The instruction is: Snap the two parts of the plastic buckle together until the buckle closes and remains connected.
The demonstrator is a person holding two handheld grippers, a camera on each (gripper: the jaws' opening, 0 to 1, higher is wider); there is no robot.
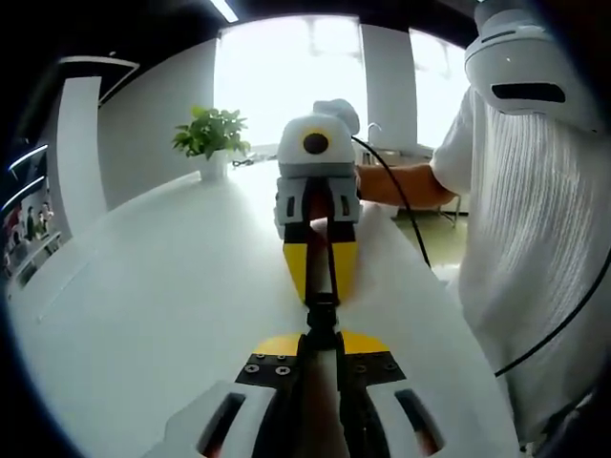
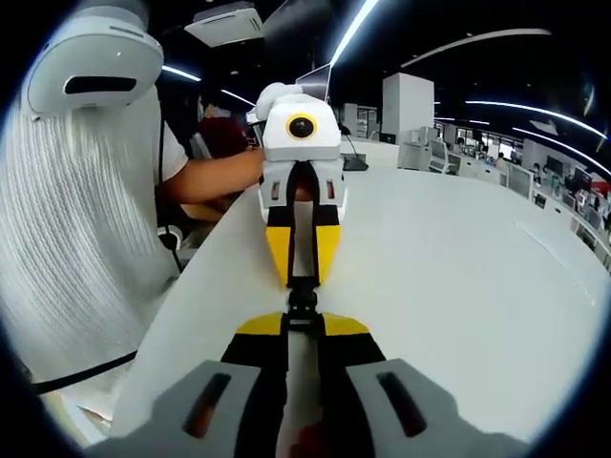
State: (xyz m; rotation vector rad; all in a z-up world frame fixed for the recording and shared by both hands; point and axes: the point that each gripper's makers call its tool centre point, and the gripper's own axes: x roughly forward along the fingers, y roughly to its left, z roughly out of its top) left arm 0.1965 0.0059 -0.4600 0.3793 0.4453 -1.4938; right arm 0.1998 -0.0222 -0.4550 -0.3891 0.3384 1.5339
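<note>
The buckle (image 1: 322, 310) hangs above the white surface (image 1: 143, 315), pinched between my left gripper (image 1: 320, 345) and right gripper (image 2: 304, 329), both clenched on it nose to nose. If my push goes crooked, I judge the halves could jam or slip free.

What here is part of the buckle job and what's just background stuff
Job: left gripper, right gripper, black plastic buckle held end to end between them, above the white table.
Background: potted plant, black cable, person's white shirt.
</note>
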